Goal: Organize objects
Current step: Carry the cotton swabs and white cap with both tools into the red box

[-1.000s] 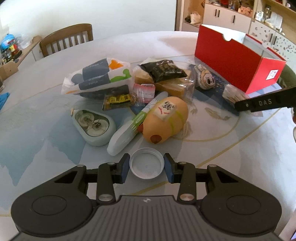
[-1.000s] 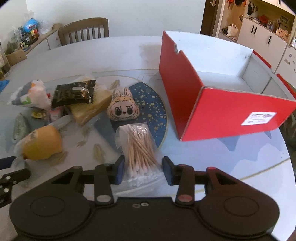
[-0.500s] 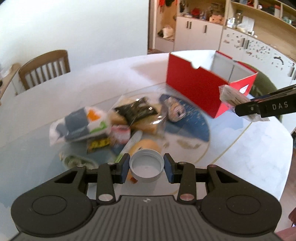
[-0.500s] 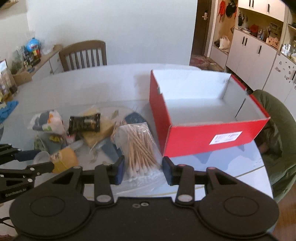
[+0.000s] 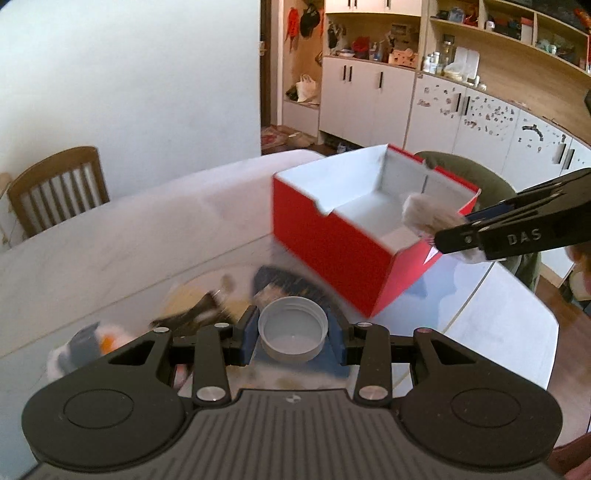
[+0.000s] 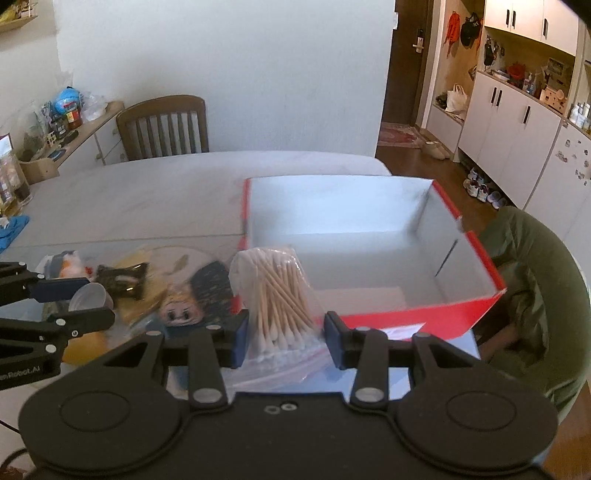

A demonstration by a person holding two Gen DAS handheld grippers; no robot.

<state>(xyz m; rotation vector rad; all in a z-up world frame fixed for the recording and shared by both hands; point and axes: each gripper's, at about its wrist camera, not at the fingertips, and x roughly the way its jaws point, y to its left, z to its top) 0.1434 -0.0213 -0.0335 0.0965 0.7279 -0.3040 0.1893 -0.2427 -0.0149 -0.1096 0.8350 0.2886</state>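
The red box [image 6: 373, 236] gapes open ahead; my right gripper [image 6: 282, 341] pinches the cotton-swab bag [image 6: 275, 295], my left gripper [image 5: 293, 334] the white cap [image 5: 293, 326]

Brown wooden slat-back chair [image 6: 162, 127] stands at the far edge of the pale round table [image 6: 147, 188] — against a plain white wall [image 6: 221, 74]. White floor cabinets with black handles [image 6: 506, 118] line the right side of the room under open wooden shelves [image 5: 509, 33] crowded with small items, a white bag [image 6: 455, 99] in the niche beside them. Low sideboard [image 6: 85, 136] at left, cluttered with jars and packets — shoes [image 6: 480, 192] on the brown wood floor by the cabinets.
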